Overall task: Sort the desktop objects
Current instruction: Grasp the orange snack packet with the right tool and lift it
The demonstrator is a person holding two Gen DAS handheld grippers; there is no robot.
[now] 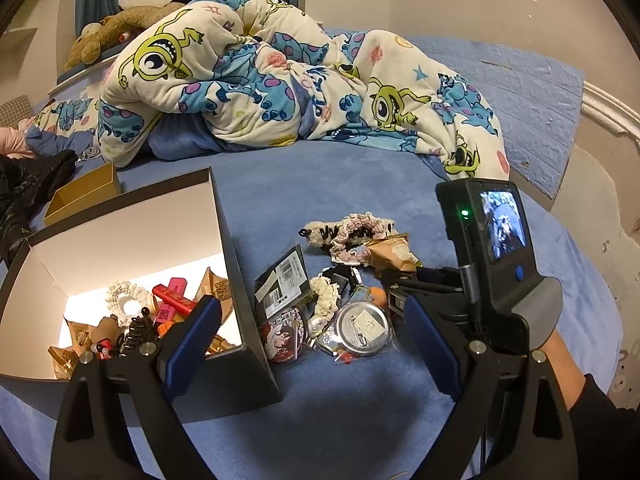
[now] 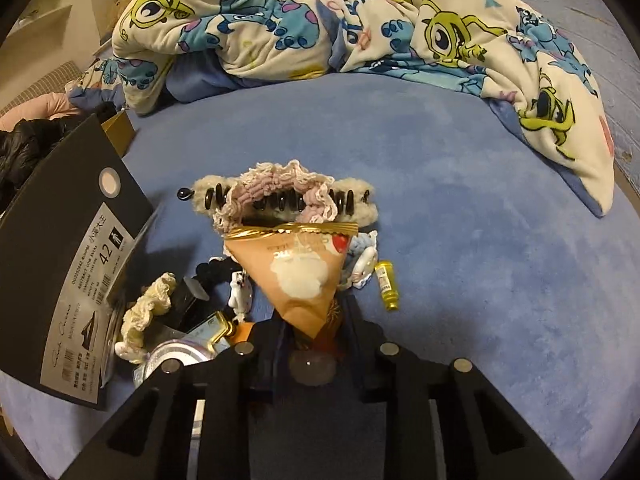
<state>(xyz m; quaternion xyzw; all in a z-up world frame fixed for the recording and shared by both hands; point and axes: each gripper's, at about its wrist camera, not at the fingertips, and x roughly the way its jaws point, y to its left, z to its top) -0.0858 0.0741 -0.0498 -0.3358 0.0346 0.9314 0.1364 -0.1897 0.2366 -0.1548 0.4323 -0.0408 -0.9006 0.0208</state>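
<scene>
Shoebox (image 1: 224, 240) first, as the landmark: it stands open on the blue bed (image 1: 360, 184) and already holds small things, among them a red pack (image 1: 176, 300) and a white beaded scrunchie (image 1: 124, 294). The left tongs (image 1: 312, 348) hover just right of the shoebox's near corner, spread wide with nothing between them, above the loose pile (image 1: 336, 304) that lies right of the shoebox: a round pin badge (image 1: 362, 328), a cream scrunchie (image 2: 148, 316), a fuzzy hair claw (image 2: 280, 196) farther back.

Right of the shoebox again, the right tongs (image 2: 316, 344) are closed on the lower tip of a tan snack packet (image 2: 296, 276), which sticks up in front of the hair claw. A small yellow bottle (image 2: 387, 285) lies farthest from the shoebox.

The step in hand looks like carrying the packet to the shoebox. The hold is only on a crinkly corner, so it should likely be lifted clear of the pile before swinging left, taken over the shoebox's tall wall rather than against it, and let go low inside. The left tongs would do well to keep out of that path.
</scene>
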